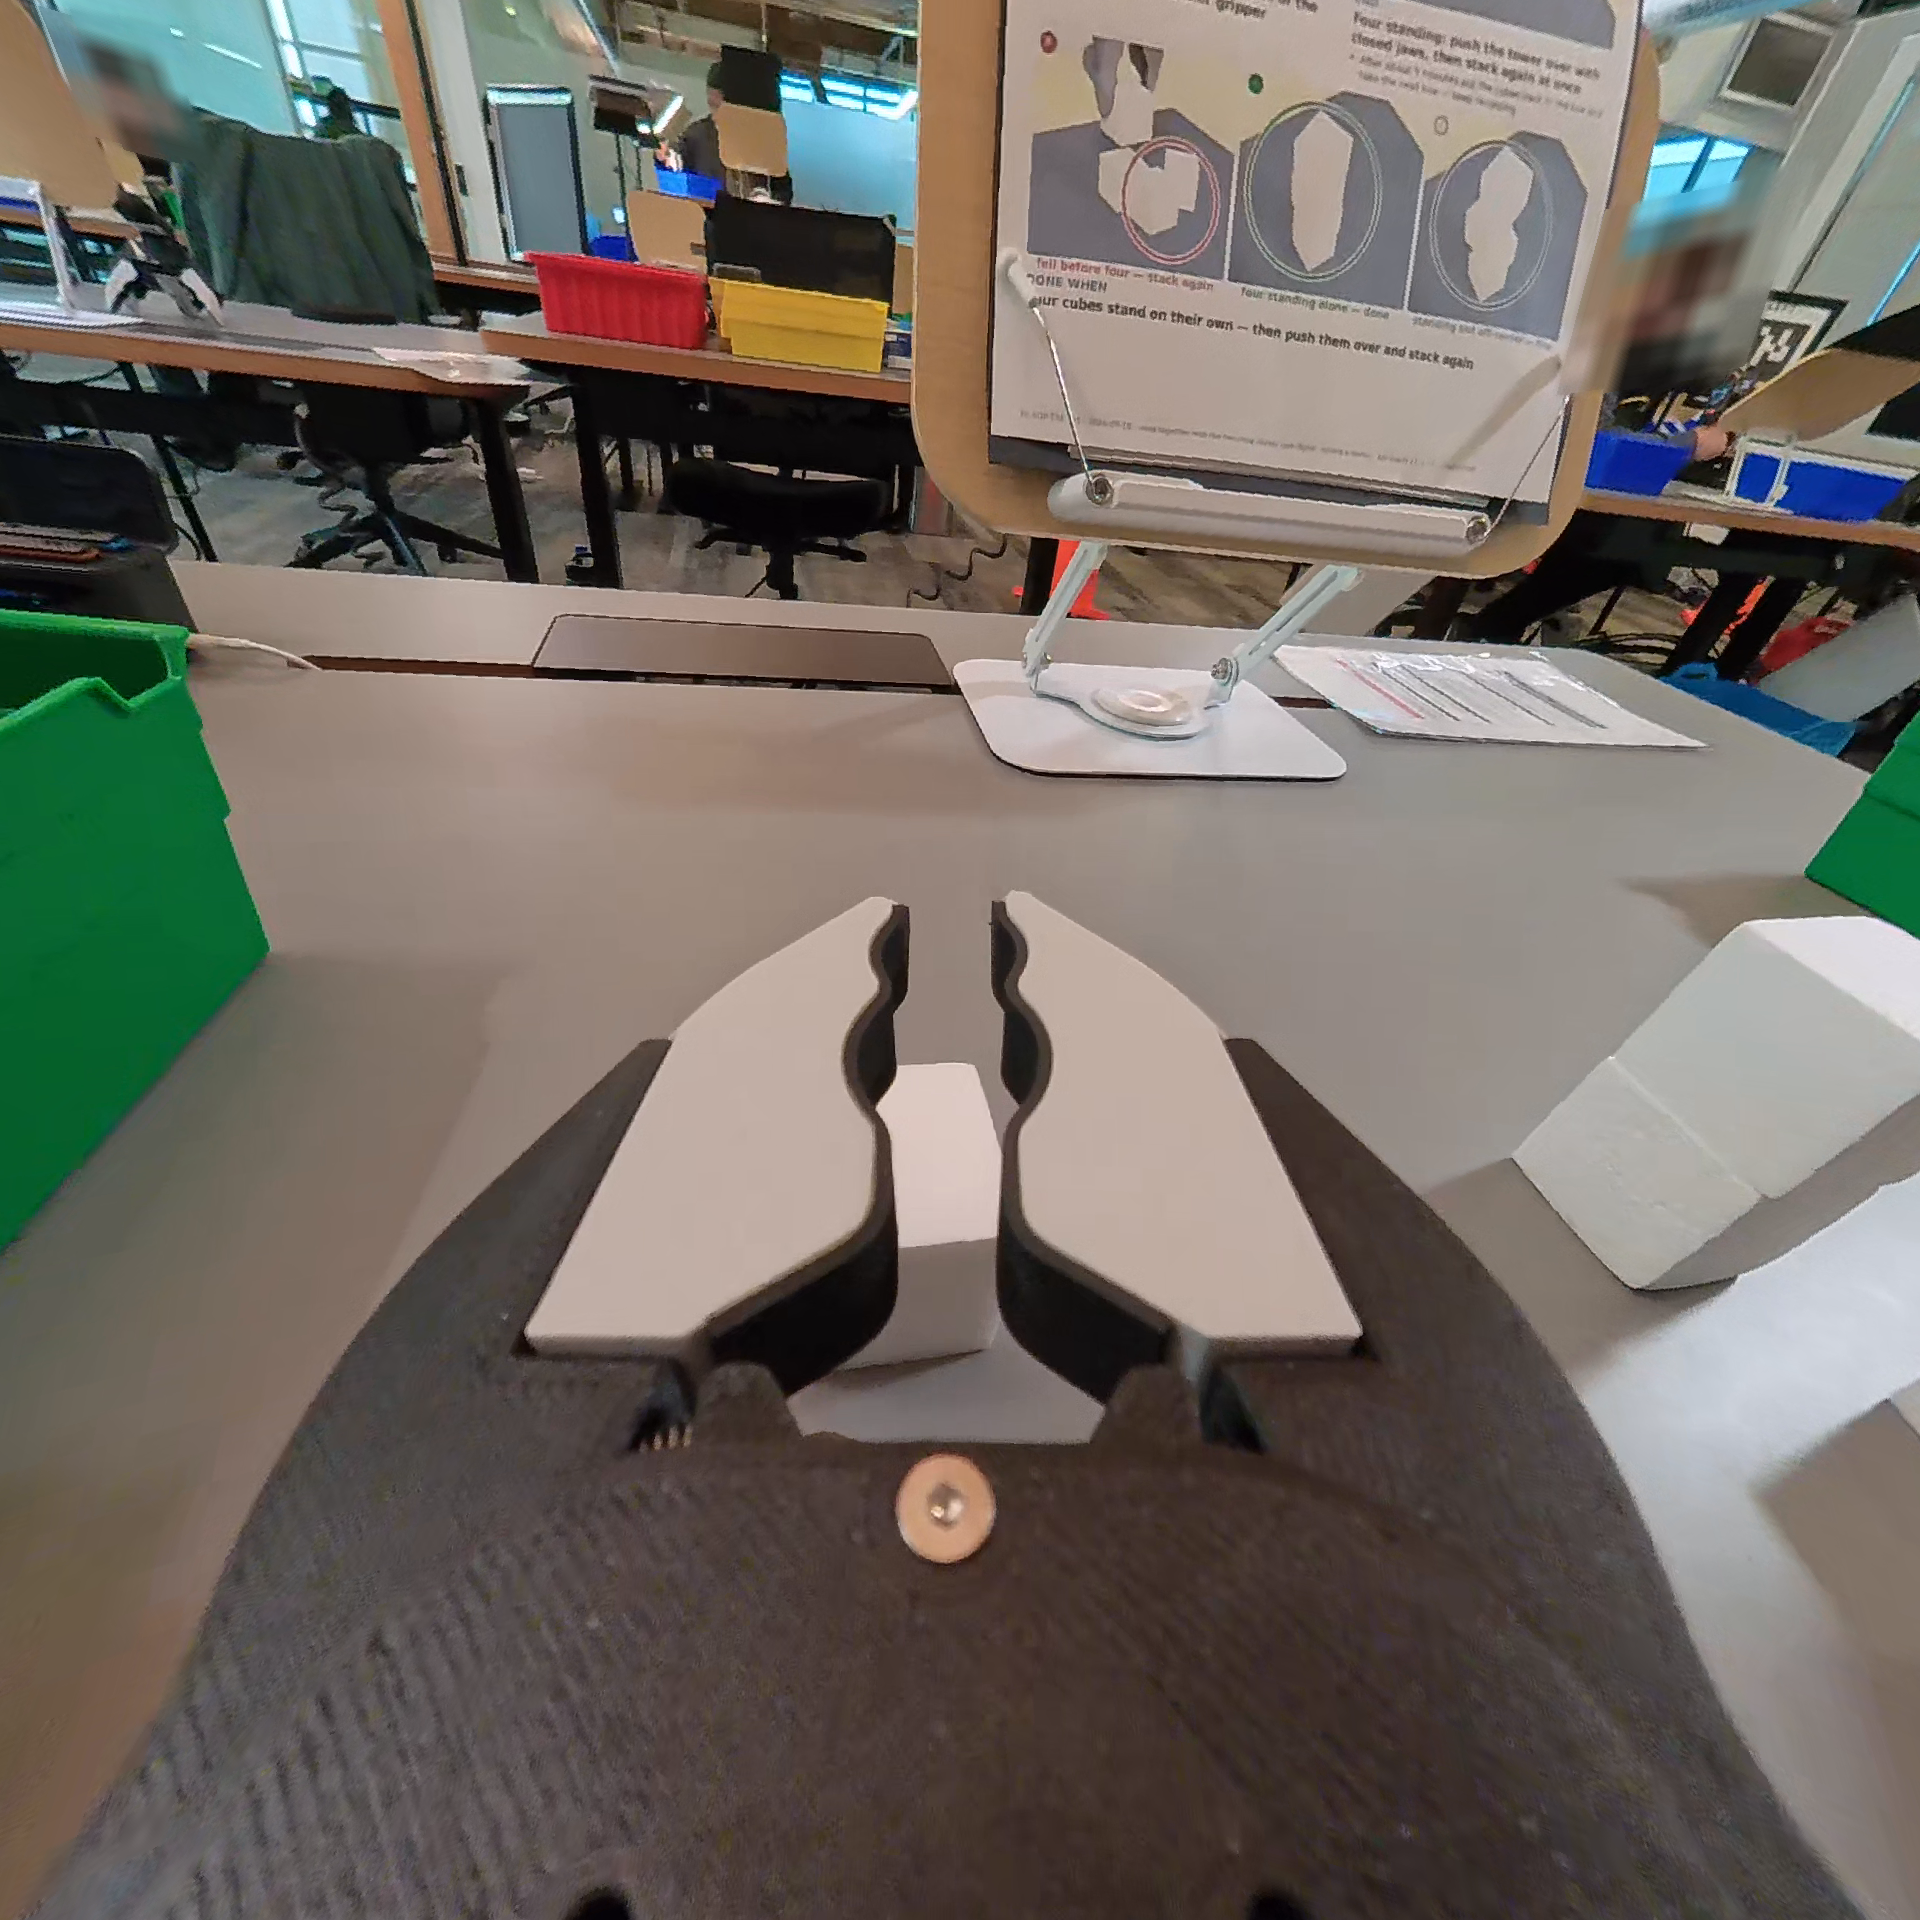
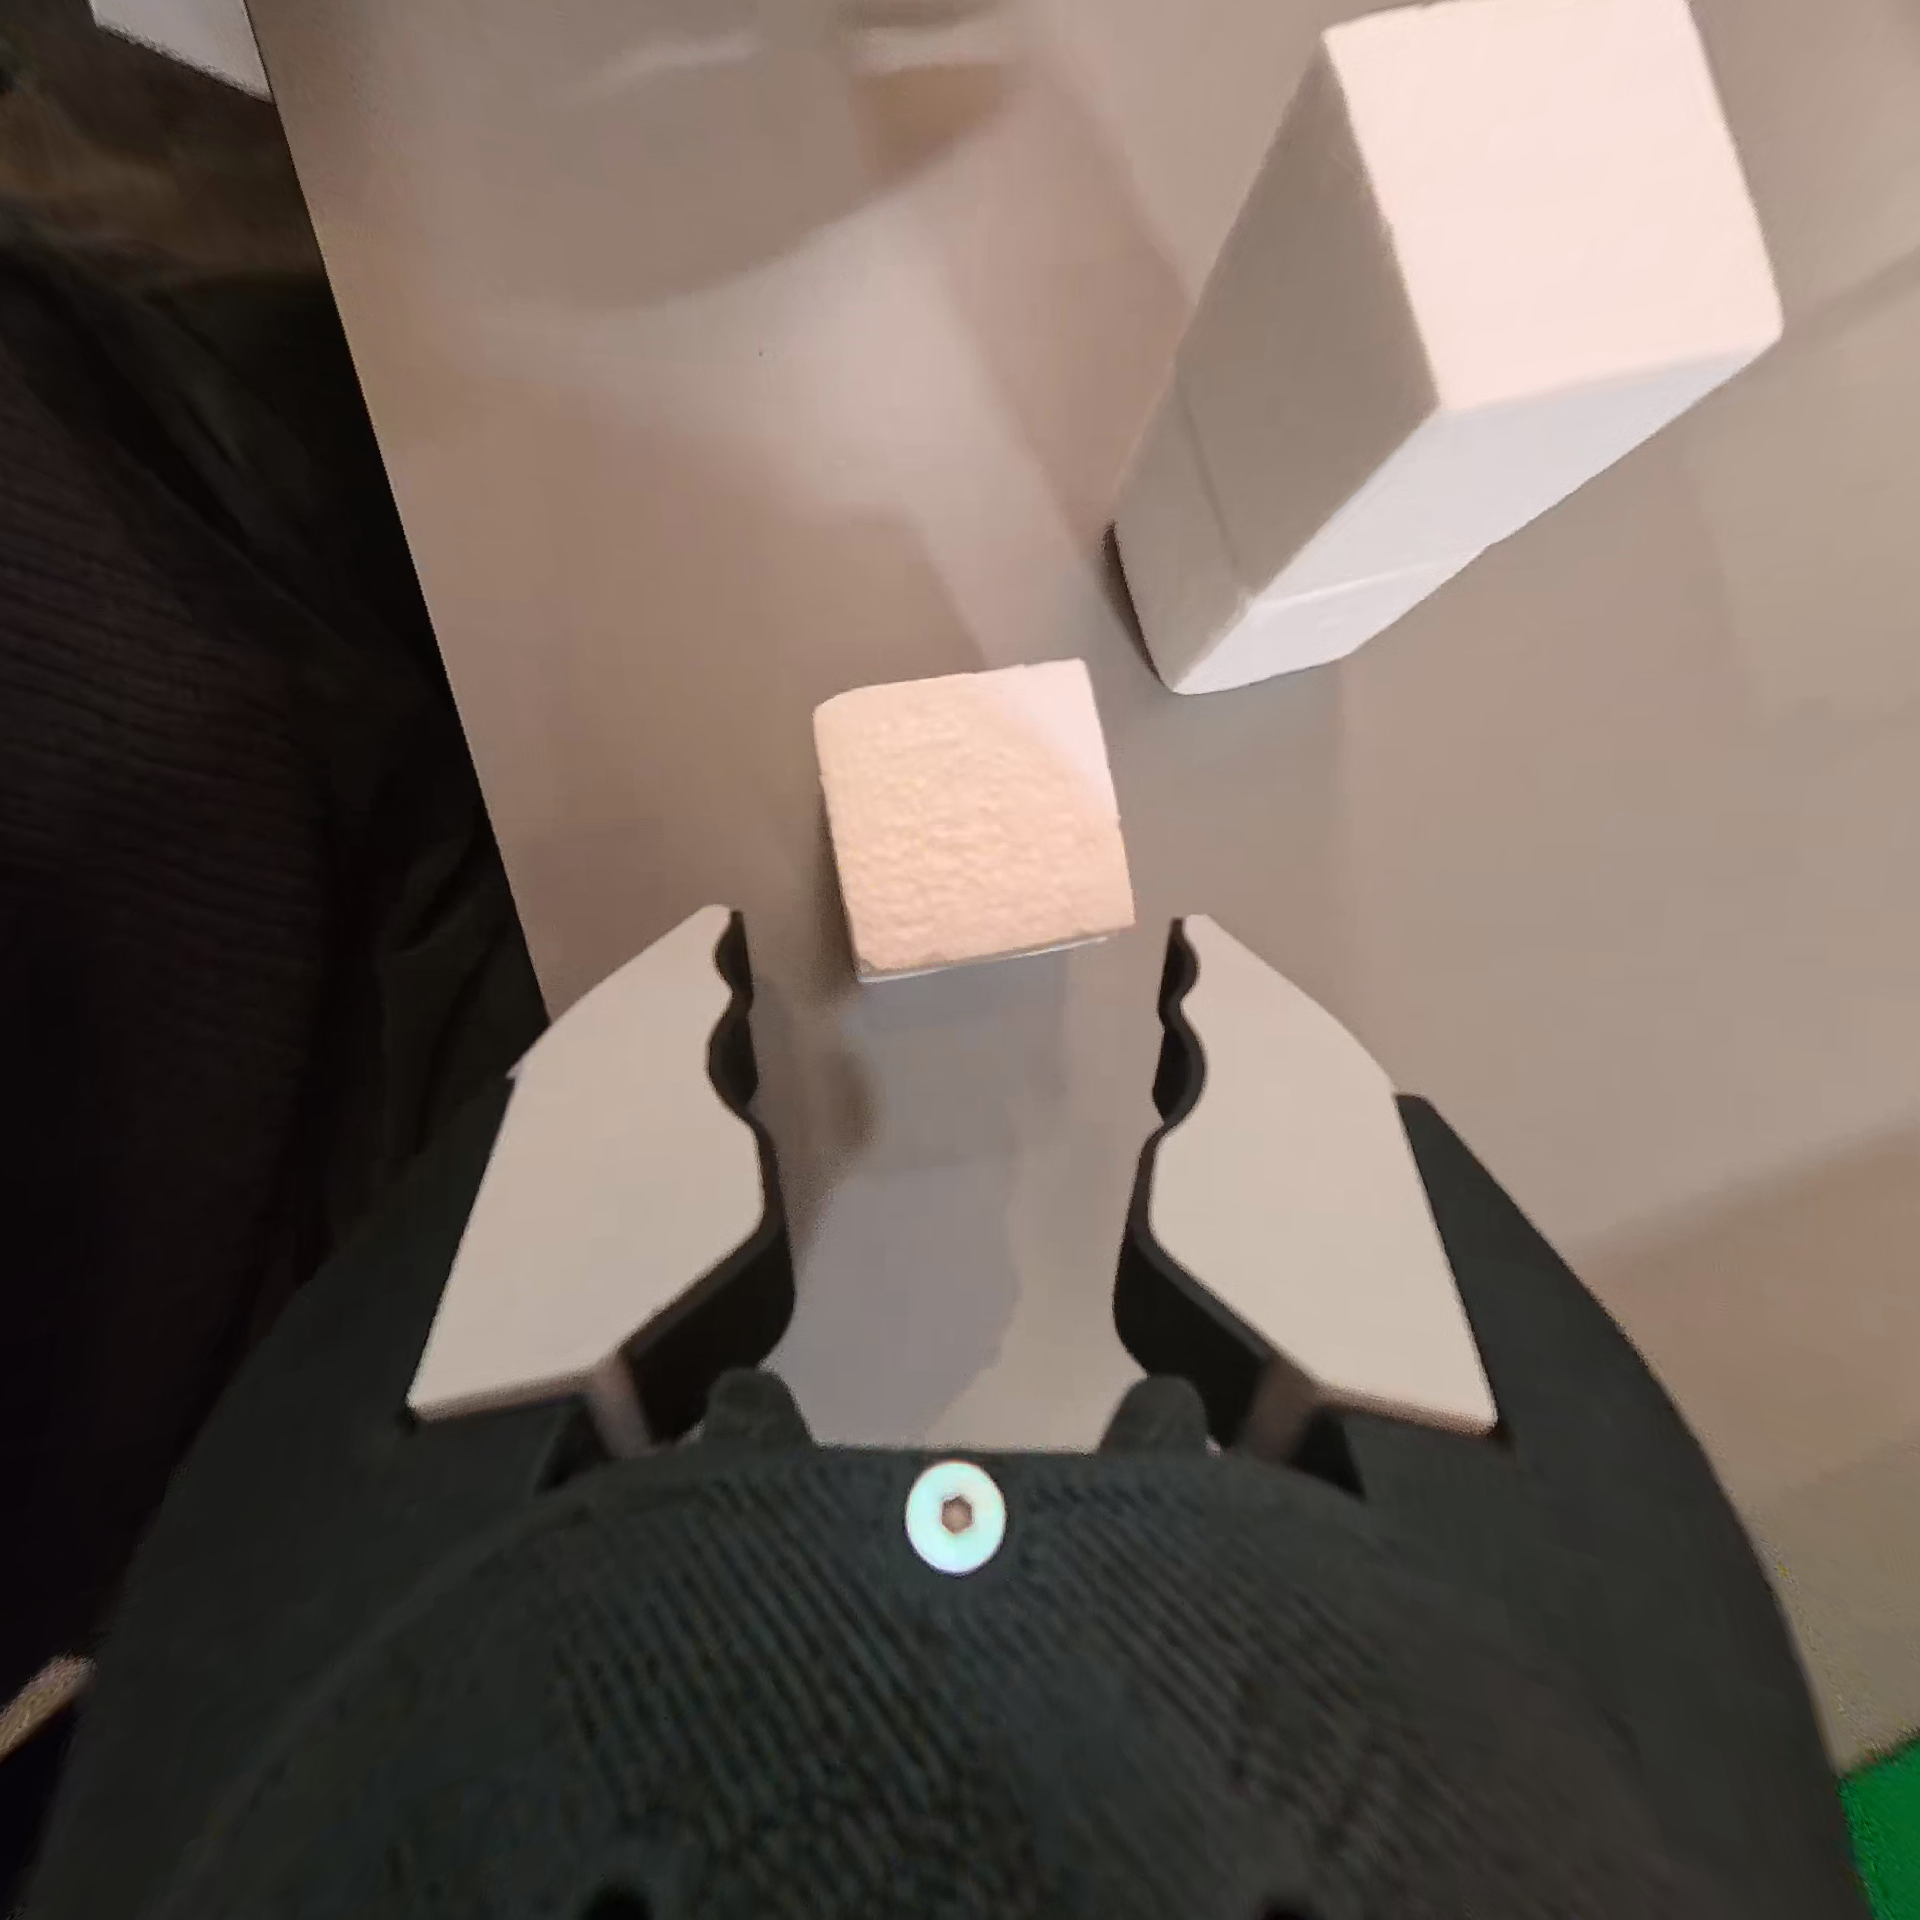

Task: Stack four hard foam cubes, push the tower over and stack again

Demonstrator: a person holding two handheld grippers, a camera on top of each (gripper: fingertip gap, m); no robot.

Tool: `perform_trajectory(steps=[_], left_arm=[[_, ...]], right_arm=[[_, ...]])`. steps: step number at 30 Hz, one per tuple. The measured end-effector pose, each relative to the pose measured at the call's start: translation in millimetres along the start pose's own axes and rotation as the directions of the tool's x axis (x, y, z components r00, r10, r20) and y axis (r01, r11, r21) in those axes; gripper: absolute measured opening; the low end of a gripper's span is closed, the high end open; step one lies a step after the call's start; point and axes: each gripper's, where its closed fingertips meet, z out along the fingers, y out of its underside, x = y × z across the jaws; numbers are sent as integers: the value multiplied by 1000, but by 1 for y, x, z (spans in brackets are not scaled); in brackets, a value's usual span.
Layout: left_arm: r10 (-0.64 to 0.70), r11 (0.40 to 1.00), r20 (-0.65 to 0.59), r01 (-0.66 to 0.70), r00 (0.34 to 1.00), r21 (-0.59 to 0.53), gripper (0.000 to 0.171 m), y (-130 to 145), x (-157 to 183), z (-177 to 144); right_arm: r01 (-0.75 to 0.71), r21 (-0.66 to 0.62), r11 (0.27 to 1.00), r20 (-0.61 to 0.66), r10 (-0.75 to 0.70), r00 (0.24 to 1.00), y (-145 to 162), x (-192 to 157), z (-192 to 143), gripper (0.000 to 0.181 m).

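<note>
My left gripper (image 1: 951,914) is shut on a small white foam cube (image 1: 940,1195), held deep between its fingers just over the grey table (image 1: 1039,831). Two more white foam cubes (image 1: 1745,1091) sit face to face on the table to its right. In the right wrist view my right gripper (image 2: 956,925) is open and empty, pointing down at the table. A small white foam cube (image 2: 971,821) sits just beyond its fingertips, between their lines. The joined pair of cubes (image 2: 1455,343) lies farther off to the upper right.
A green bin (image 1: 114,883) stands at the table's left and another green bin (image 1: 1870,842) at its right. A document stand (image 1: 1153,727) holding a printed sheet stands at the back, with a plastic sleeve (image 1: 1475,696) beside it. The table's edge (image 2: 416,582) runs down the left of the right wrist view, against dark clothing. Left tips to right tips: about 30 centimeters.
</note>
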Motion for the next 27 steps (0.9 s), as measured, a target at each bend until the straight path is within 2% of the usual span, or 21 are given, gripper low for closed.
perform_trajectory(steps=[4, 7, 12, 13, 17, 21, 24, 27], left_arm=[[-17, 1000, -2, 17, 1000, -9, 15, 2, -2, 0], [-32, 999, -16, 32, 999, -13, 15, 3, 0, 1], [-52, 998, -47, 50, 998, -37, 16, 7, 6, 2], [-53, 998, -50, 51, 997, -41, 16, 7, 7, 2], [-57, 998, -48, 55, 997, -42, 16, 7, 6, 2], [-66, 997, -48, 64, 997, -44, 16, 8, 6, 2], [-63, 997, -49, 61, 997, -43, 15, 7, 8, 2], [-59, 997, -59, 56, 997, -46, 15, 8, 12, 2]], right_arm=[[-82, 135, 988, -1, 82, 997, -1, 1, 1, 75], [-82, 195, 977, -3, 84, 996, 6, 5, 3, 71], [-170, 273, 947, 135, 137, 981, -2, -1, 10, 65], [-163, 273, 948, 135, 130, 982, -3, -2, 12, 57], [-126, 331, 935, 146, 82, 986, -20, -8, 6, 55], [-124, 460, 879, 150, 60, 987, -48, -2, -27, 55], [-82, 549, 832, 74, 49, 996, -71, 19, -69, 55], [-41, 559, 828, 3, 48, 999, -92, 46, -101, 55]])
